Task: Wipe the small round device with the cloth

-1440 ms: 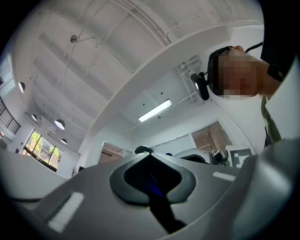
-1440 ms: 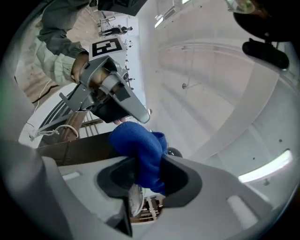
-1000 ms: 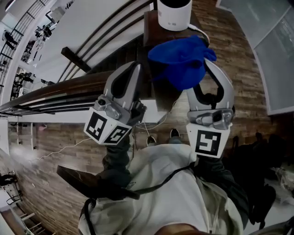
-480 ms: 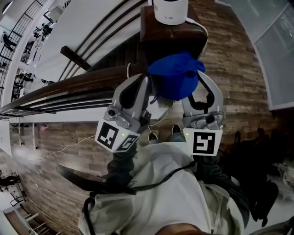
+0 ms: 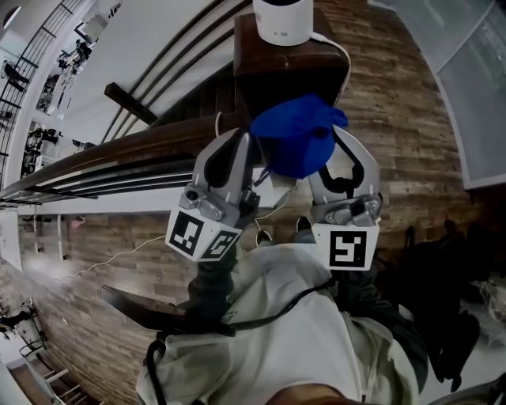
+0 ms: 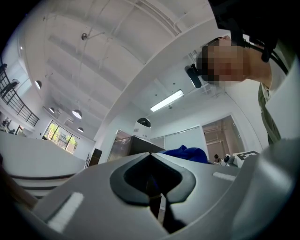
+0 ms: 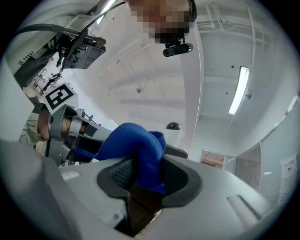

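— Since a second ago we have drawn both tongs back toward our chest and closer together. The cloth (image 5: 294, 136) has come away with them, and the small round device (image 5: 281, 17) now sits at the very top edge of the head view.

— Nearest to us we see our pale top (image 5: 300, 316), then the two marker cubes side by side.

— How do the left tongs (image 6: 151, 180) stand?

— In the left gripper view the dark pads meet with only a thin seam between them, and we can make out nothing caught there. Their tips lie just beside the left edge of the cloth. We cannot tell whether they touch it.

— And the right tongs (image 7: 143, 180)?

— They are clamped on the blue cloth. In the right gripper view a thick fold of it runs down between the ribbed pads, and the rest bulges up and out to the left, toward the other tongs.

— So where is the cloth relative to the device?

— It is bunched in the air over the near end of the brown bench (image 5: 281, 67), apart from the device, with bare bench top showing between the two.

— The device itself?

— It is white and stands upright at the far end of the bench. A white cable (image 5: 341, 55) curves from it down the bench's right side, over the wooden floor (image 5: 395, 119) below.
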Demonstrator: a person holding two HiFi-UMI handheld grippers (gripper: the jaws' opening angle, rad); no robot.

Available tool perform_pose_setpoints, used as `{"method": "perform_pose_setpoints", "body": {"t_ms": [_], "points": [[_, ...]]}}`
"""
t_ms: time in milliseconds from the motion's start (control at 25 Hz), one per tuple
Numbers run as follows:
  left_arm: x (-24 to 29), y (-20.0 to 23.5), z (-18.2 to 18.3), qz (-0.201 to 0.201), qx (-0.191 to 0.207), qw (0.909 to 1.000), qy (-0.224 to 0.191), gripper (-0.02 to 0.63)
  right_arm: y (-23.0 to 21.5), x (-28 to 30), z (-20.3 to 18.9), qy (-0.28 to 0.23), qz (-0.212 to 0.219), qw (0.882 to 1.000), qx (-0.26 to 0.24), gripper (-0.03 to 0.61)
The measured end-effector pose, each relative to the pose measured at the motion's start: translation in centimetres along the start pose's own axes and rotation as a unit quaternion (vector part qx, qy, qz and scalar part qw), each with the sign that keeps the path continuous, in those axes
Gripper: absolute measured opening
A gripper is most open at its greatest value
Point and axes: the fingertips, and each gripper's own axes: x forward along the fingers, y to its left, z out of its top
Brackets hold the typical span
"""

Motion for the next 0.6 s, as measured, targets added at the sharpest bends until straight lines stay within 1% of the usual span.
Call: {"method": "perform_pose_setpoints", "body": {"t_ms": [320, 600], "points": [[0.15, 0.28, -0.48, 0.008, 0.0, 1.0, 0.005, 0.002, -0.1, 0.01, -0.48, -0.001, 0.008, 1.0, 0.007, 0.141], [0.28, 0.39, -0.98, 0.007, -0.002, 0.9999, 0.008, 0.002, 0.21, 0.29, -0.6, -0.008, 0.015, 1.0, 0.003, 0.143]]}}
